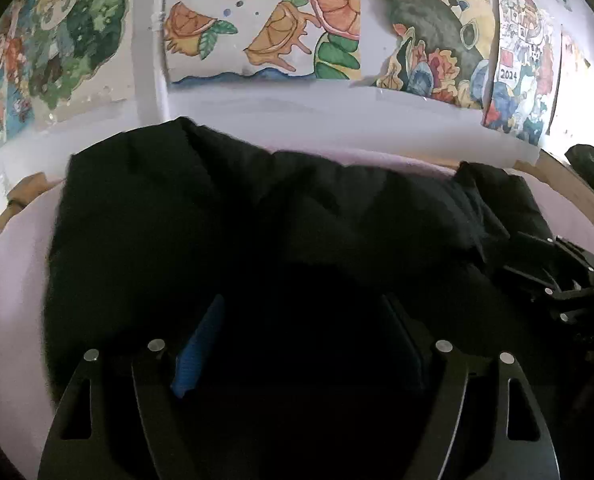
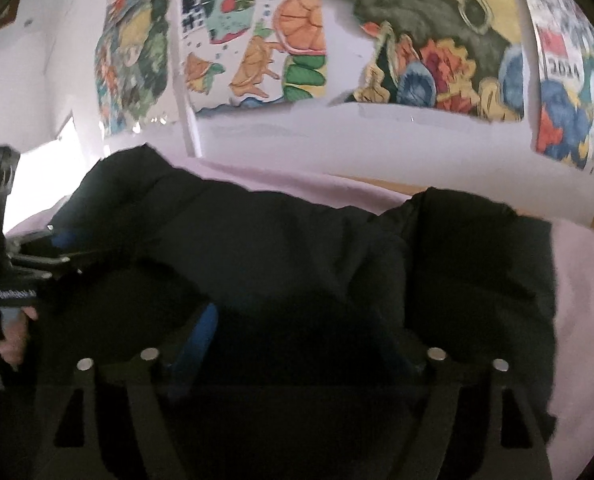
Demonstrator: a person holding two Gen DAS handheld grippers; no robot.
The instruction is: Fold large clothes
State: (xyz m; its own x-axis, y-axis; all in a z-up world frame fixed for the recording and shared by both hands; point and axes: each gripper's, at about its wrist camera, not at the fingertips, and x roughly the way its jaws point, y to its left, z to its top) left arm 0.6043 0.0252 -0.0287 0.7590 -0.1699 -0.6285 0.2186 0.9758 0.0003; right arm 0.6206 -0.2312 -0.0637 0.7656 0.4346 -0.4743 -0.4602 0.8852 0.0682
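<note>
Coat (image 1: 233,220): black, padded, spread in rumpled folds on the pink sheet (image 1: 13,280), below the drawings (image 1: 265,20).
Left gripper (image 1: 301,320): fingers wide apart, low over the coat's near edge.
Right gripper (image 2: 297,328): fingers spread, also over the coat, gripping nothing.

Pale pink sheet (image 1: 13,280), colourful paintings (image 1: 265,28) along white wall (image 1: 297,108).
</note>
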